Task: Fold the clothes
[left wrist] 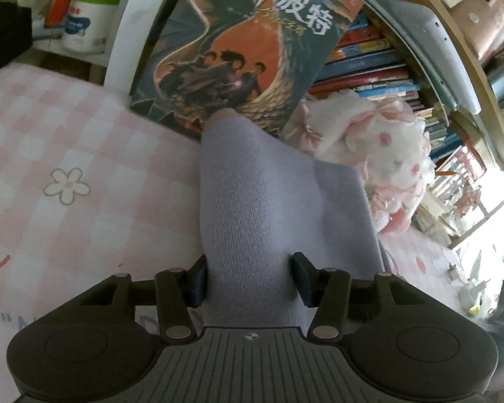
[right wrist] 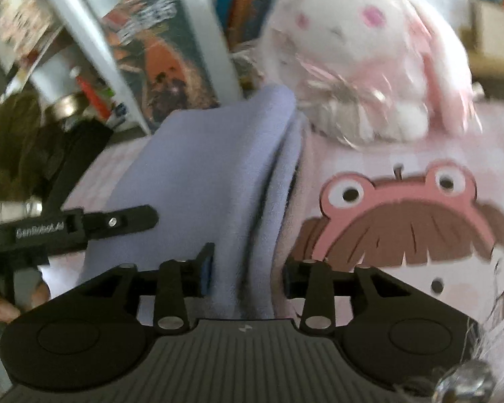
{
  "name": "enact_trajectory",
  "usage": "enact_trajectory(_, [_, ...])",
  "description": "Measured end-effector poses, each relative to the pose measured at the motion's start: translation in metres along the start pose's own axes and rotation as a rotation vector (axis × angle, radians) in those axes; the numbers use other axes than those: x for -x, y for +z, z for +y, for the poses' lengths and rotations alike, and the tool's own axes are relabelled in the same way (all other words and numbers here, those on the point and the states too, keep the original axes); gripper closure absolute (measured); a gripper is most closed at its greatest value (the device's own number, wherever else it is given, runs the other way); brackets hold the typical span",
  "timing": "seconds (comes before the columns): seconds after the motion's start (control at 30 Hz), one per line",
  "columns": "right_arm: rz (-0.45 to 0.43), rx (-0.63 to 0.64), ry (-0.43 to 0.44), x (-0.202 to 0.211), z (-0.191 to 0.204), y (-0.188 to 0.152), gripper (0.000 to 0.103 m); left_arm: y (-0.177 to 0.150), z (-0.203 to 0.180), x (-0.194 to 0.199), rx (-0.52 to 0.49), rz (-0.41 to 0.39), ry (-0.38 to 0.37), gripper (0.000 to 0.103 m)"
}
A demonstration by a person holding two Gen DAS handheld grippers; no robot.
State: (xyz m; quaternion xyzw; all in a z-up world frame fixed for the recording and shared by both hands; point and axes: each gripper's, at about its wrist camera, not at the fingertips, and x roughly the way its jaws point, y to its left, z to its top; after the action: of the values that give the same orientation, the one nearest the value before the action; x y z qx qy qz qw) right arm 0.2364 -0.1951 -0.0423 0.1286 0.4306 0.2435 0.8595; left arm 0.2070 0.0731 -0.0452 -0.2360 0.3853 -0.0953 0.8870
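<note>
A lavender knit garment [left wrist: 262, 201] lies bunched on the pink checked bed sheet [left wrist: 67, 141]. My left gripper [left wrist: 250, 280] has the cloth between its jaws and is shut on it. In the right wrist view the same lavender garment [right wrist: 211, 174] is folded over in a thick ridge, and my right gripper [right wrist: 248, 272] is shut on its near edge. The left gripper's finger [right wrist: 117, 221] shows at the left of that view, resting against the cloth.
A Harry Potter book [left wrist: 248, 43] leans against a white frame behind the cloth. A pink and white plush toy [left wrist: 383, 158] sits to the right by stacked books [left wrist: 369, 70]. A cartoon frog-hat print [right wrist: 396, 221] marks the sheet at right.
</note>
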Motion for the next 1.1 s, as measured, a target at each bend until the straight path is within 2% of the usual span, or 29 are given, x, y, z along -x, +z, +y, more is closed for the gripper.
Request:
enact_trajectory(0.07, [-0.005, -0.059, 0.009, -0.002, -0.009, -0.002, 0.049, -0.001, 0.002, 0.0, 0.004, -0.005, 0.009, 0.044])
enact_trajectory(0.13, [0.001, -0.079, 0.004, 0.0, -0.012, -0.003, 0.04, -0.002, 0.001, 0.004, -0.015, -0.019, 0.025, 0.042])
enact_trajectory(0.23, [0.001, -0.089, -0.016, 0.006, -0.013, -0.003, 0.032, -0.005, -0.003, 0.014, -0.063, -0.046, 0.058, 0.042])
enact_trajectory(0.43, [-0.044, -0.102, -0.04, 0.034, -0.012, -0.008, 0.03, -0.02, -0.014, 0.04, -0.142, -0.099, 0.121, 0.041])
enact_trajectory(0.57, [-0.084, -0.03, -0.091, 0.053, 0.0, -0.017, 0.028, -0.035, -0.026, 0.055, -0.206, -0.117, 0.185, 0.035])
enact_trajectory(0.73, [-0.122, 0.071, -0.155, 0.069, 0.015, -0.034, 0.025, -0.054, -0.04, 0.068, -0.267, -0.129, 0.229, 0.028])
enact_trajectory(0.93, [-0.117, 0.153, -0.205, 0.076, 0.032, -0.056, 0.021, -0.073, -0.049, 0.082, -0.303, -0.124, 0.254, 0.025])
enact_trajectory(1.1, [-0.124, 0.188, -0.239, 0.083, 0.042, -0.074, 0.014, -0.085, -0.055, 0.091, -0.325, -0.136, 0.283, 0.015])
